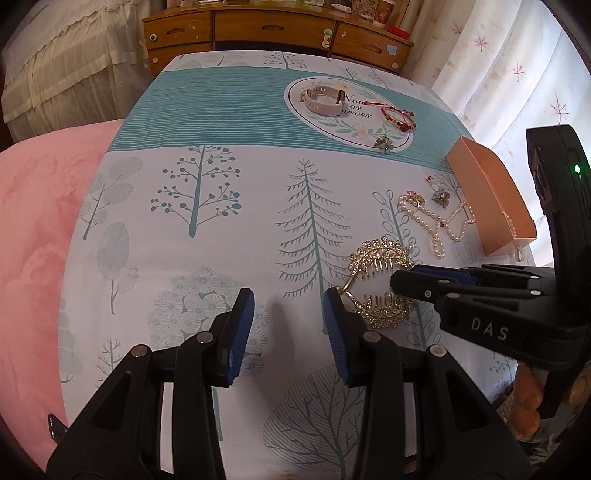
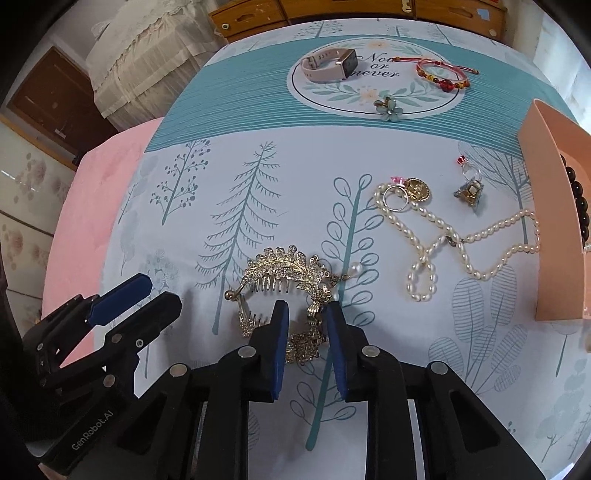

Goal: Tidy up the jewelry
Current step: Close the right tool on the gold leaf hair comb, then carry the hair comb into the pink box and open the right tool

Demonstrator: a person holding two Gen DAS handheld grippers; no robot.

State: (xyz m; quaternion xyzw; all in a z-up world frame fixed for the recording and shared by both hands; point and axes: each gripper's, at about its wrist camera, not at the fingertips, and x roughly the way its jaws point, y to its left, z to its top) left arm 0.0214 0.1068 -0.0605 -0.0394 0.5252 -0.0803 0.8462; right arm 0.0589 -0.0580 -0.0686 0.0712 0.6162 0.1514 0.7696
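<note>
A gold rhinestone hair comb lies on the tree-print cloth; it also shows in the left wrist view. My right gripper is open, its jaws on either side of the comb's near part, not closed on it. My left gripper is open and empty just left of the comb. A pearl necklace lies to the right with a ring and a gold coin brooch on it. A peach tray at the right edge holds dark beads.
Farther back lie a beige watch, a red beaded bracelet, a blue flower clip and a small charm. A pink cushion lies left of the cloth. A wooden drawer chest stands behind.
</note>
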